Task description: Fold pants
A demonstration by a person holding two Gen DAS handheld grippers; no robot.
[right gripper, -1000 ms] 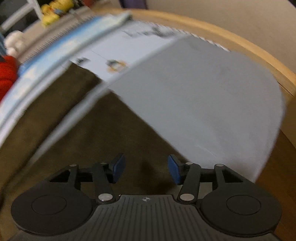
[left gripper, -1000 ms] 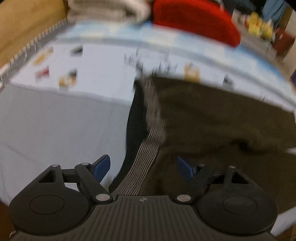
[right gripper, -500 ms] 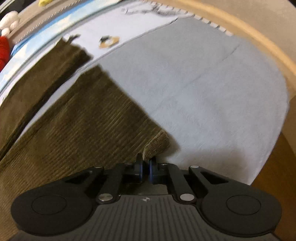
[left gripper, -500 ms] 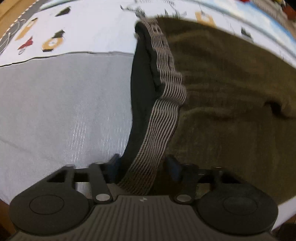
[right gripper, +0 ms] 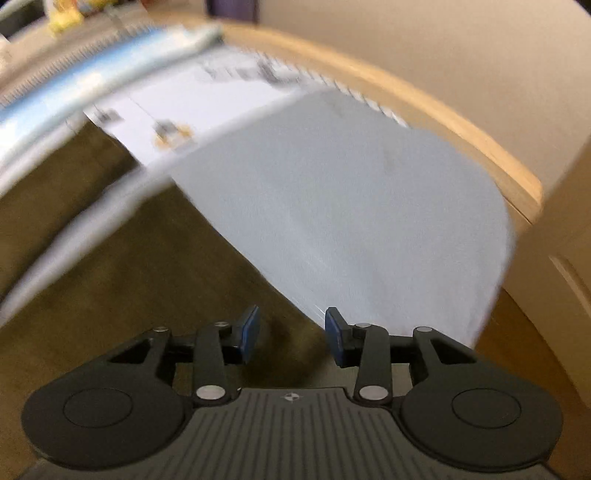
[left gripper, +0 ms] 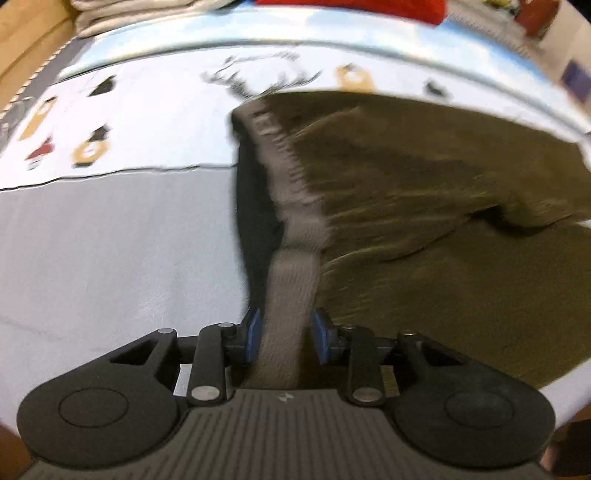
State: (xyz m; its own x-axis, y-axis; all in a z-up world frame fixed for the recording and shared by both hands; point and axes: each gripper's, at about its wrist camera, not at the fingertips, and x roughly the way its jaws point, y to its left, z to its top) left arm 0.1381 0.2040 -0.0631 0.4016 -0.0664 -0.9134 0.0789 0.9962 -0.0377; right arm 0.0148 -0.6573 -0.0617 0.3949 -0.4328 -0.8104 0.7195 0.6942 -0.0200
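Beneath the pants (left gripper: pixel 443 221): a pale grey sheet (left gripper: pixel 110 258), bare to their left in the left wrist view and beyond their hem in the right wrist view.

Past the far edge of the pants: a white printed cover (left gripper: pixel 147 122) with small cartoon figures and a blue border. Further back from the pants, a red cushion (left gripper: pixel 369 7), partly cut off by the frame.

Olive-brown corduroy, spread out on the sheet, rumpled, with one deep crease on the right side. Both views blurred.

On the left edge of the pants: a striped elastic waistband (left gripper: pixel 291 295), pulled up off the sheet and drawn taut toward the camera, dark lining showing beside it.

At the near end of the waistband: the left gripper (left gripper: pixel 286 334), jaws just now closing and clamped on that band, blue pads (left gripper: pixel 253 334) against both its sides.

Over the opposite end of the pants, at the leg's edge where cloth meets sheet: the right gripper (right gripper: pixel 291 334), jaws just now opening and standing apart, nothing pinched, blue pads (right gripper: pixel 334 339) clear of the cloth below.
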